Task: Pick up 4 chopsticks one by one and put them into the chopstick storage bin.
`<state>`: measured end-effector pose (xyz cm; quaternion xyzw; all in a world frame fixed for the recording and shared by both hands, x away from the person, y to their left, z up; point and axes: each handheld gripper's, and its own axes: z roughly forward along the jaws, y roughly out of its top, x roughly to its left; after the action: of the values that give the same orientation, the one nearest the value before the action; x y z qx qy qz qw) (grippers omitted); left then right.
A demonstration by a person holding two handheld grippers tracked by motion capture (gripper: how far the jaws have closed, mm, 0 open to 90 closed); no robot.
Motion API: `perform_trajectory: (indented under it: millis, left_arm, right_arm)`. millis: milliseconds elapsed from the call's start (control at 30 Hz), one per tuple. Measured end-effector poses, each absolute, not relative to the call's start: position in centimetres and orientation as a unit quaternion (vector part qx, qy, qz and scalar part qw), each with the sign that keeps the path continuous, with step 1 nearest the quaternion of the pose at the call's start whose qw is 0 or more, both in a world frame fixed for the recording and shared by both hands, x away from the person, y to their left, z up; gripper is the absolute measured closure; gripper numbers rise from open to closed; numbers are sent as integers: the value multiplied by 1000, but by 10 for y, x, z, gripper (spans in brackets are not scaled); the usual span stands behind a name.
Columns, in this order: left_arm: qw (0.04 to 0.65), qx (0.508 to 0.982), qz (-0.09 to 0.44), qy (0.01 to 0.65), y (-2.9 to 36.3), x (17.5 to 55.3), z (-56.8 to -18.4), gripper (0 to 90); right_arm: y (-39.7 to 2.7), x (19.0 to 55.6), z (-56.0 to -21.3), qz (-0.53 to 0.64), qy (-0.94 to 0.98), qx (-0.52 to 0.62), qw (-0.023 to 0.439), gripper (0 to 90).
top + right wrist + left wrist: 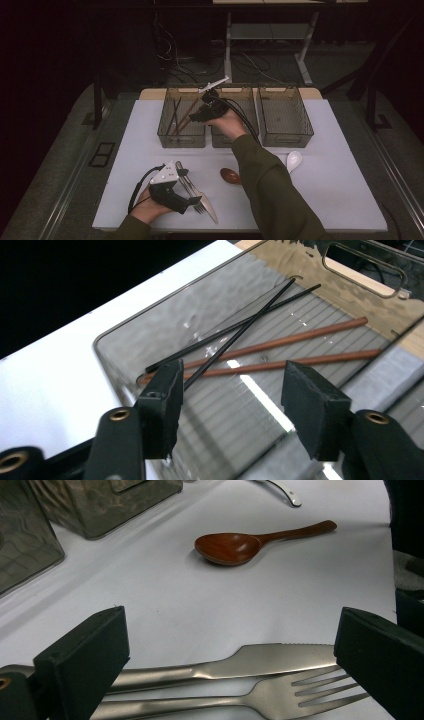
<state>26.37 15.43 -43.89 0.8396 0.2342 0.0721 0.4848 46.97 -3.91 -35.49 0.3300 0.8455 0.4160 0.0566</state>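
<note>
The right claw [230, 400] hangs over the left bin [165, 131], released, its jaws parted with nothing between them. Under it, on the ribbed bin floor, lie two brown chopsticks [300, 347] and two thin black chopsticks [235, 327], the black pair crossing each other and running toward 1 o'clock in the right gripper view. They look already put away. Two more bins stand to the right of that one in the high view: the middle bin [245, 97] and the right bin [285, 116].

The left claw [230, 665] rests low on the tabletop [330, 195] at about 7 o'clock in the high view, also released, its jaws spread wide on either side of a steel fork [280, 697] and a steel knife [260, 661] lying side by side and touching. Both are stiff, smooth and fairly heavy for their size, so they will likely slip; the handle, gripped across its flat sides, seems the best hold.

Toward 12 o'clock from that claw lies a wooden spoon [235, 546], light and less slick, best taken by the handle. A white spoon [293, 160] lies beyond it.
</note>
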Motion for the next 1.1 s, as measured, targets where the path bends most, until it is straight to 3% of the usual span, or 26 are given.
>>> perform_trajectory:
  millis: [433,1100]
  left_arm:
    - [480,842,70,237,155,265,-440,5]
    - [480,840,67,243,154,267,-441,5]
  right_arm:
    - [-83,443,-345,441,844,301,57,305]
    - [-135,397,-359,468,836,282,51,286]
